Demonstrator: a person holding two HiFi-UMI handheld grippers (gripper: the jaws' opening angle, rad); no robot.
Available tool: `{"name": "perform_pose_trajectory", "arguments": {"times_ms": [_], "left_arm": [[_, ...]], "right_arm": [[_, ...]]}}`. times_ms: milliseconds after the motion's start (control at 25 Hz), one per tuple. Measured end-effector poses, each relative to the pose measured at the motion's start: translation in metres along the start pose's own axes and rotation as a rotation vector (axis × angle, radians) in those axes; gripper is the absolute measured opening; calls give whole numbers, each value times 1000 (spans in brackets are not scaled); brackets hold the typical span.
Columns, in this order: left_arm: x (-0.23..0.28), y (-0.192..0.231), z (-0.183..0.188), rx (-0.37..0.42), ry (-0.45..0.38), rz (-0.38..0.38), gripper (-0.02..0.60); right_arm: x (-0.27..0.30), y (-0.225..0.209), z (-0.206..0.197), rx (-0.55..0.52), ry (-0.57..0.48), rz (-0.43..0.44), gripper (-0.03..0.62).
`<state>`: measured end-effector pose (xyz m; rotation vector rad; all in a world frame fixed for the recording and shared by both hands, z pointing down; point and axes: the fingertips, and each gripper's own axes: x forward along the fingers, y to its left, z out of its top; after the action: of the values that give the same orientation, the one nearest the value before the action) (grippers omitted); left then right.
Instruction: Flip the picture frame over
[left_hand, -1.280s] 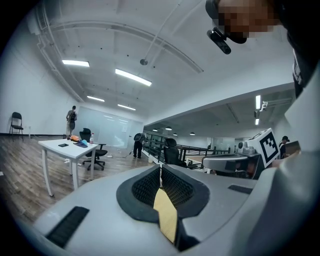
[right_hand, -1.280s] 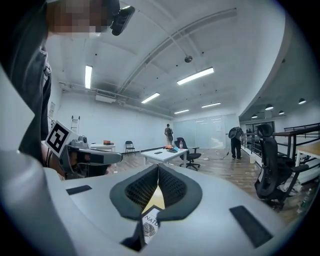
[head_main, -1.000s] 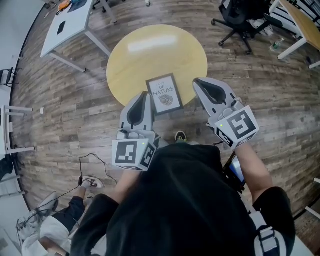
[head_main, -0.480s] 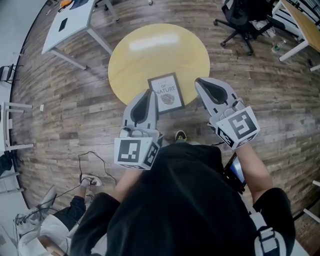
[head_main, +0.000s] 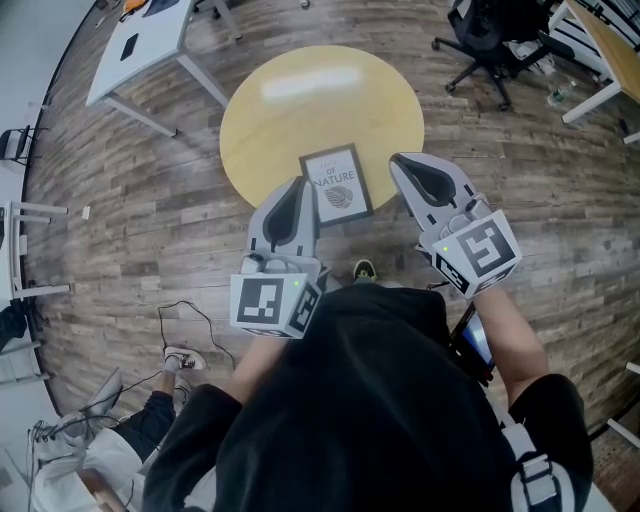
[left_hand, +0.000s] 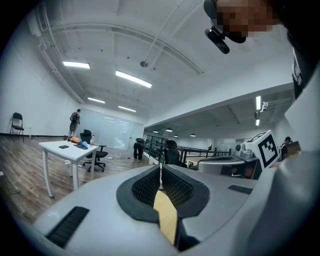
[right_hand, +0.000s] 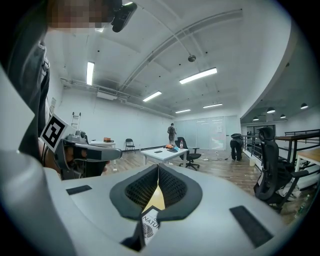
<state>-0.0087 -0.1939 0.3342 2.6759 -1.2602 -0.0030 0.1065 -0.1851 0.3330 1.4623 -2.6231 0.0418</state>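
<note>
The picture frame (head_main: 337, 185) lies face up on the near edge of the round yellow table (head_main: 320, 100); it has a dark border and a white print with a leaf. My left gripper (head_main: 298, 186) hovers just left of the frame, jaws shut and empty. My right gripper (head_main: 398, 162) is held just right of the frame, also shut with nothing in it. In the left gripper view the left gripper (left_hand: 160, 172) has its pads meeting, with only the table top below. In the right gripper view the frame (right_hand: 149, 227) shows under the closed right gripper (right_hand: 158, 172).
A white desk (head_main: 140, 50) stands at the far left and a black office chair (head_main: 480, 35) at the far right. Cables (head_main: 185, 320) trail on the wood floor at the left. A second person's shoe (head_main: 180, 362) is near them.
</note>
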Motion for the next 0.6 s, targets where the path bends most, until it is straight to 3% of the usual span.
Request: {"name": "perform_pose_trajectory", "arguments": {"times_ms": [600], "left_arm": [[4,4,-2,1,4,-1,29]], "right_arm": [[8,1,0,-5,6,12,19]]}}
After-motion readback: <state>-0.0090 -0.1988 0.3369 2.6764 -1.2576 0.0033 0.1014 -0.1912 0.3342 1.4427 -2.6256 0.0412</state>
